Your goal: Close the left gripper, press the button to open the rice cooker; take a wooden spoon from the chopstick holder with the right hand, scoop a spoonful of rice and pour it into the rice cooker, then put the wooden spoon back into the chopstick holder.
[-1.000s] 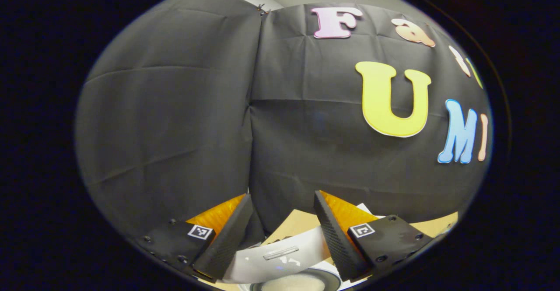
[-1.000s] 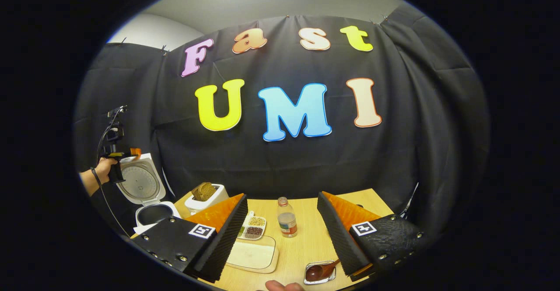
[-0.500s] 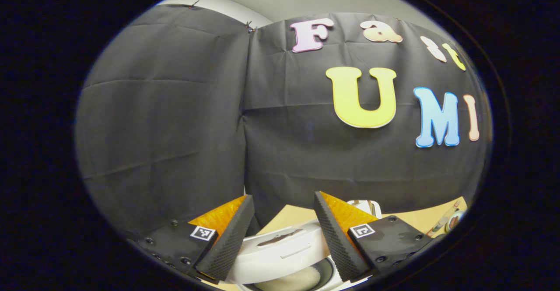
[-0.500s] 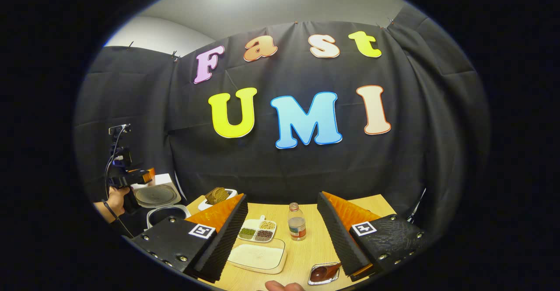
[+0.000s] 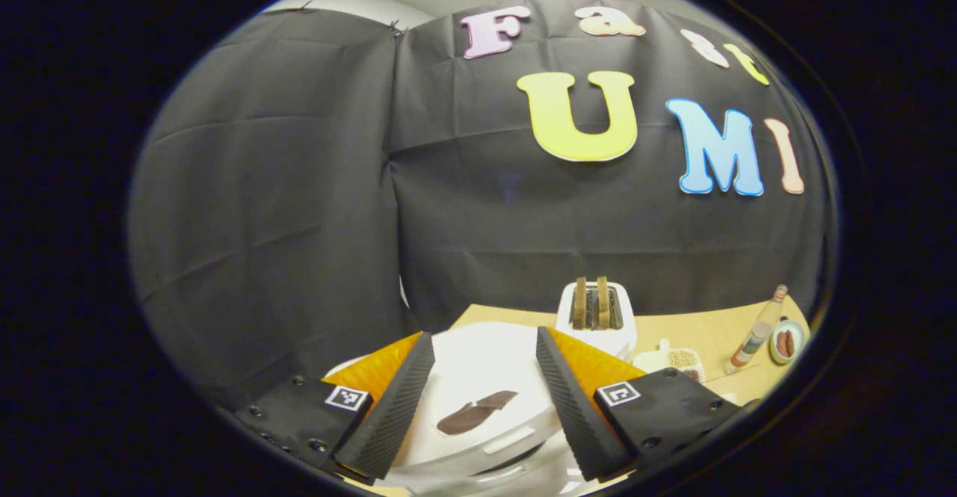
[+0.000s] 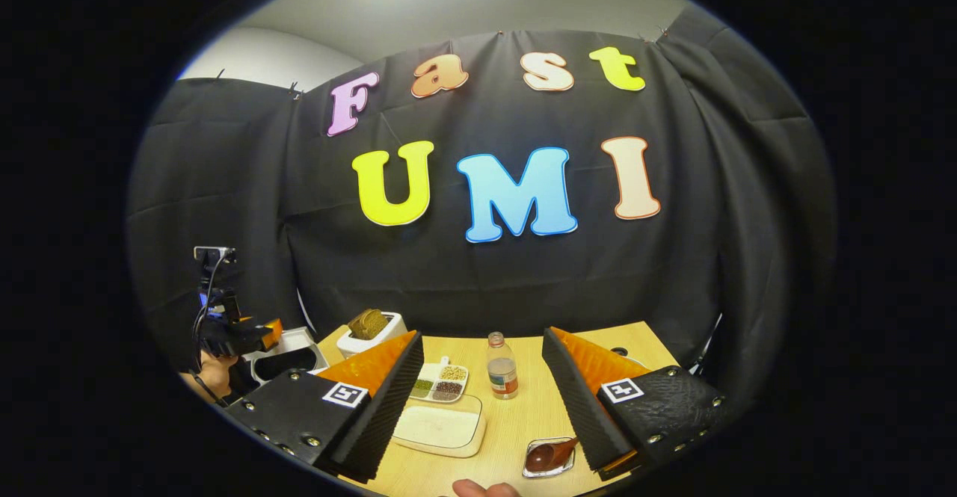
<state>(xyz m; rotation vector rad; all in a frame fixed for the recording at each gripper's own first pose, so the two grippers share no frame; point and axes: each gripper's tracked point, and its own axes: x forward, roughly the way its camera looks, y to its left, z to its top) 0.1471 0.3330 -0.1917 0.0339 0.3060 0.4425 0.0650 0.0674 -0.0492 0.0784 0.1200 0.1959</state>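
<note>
The white rice cooker [image 5: 478,377] lies right under my left gripper [image 5: 483,334], its lid tipped low, with a dark handle recess between my open fingers. In the right gripper view the cooker [image 6: 288,353] sits at the table's far left, a dark gap showing under its lid. A hand holds the left gripper [image 6: 239,335] just above it. The wooden spoon [image 6: 546,454] rests in a small metal holder [image 6: 559,468] by my right gripper [image 6: 481,332], which is open and holds nothing. A clear tray of white rice [image 6: 441,430] lies close in front.
A white toaster [image 6: 368,330] with bread stands behind the cooker. A divided dish of grains [image 6: 439,383] and a small bottle [image 6: 502,366] stand mid-table. A fingertip [image 6: 478,489] shows at the near edge. The left gripper view has the toaster [image 5: 596,310] and a small dish [image 5: 783,341].
The cooker's lid has swung down from upright to nearly flat, hiding the rice in the pot. The left gripper came down with it. The right gripper barely moved.
</note>
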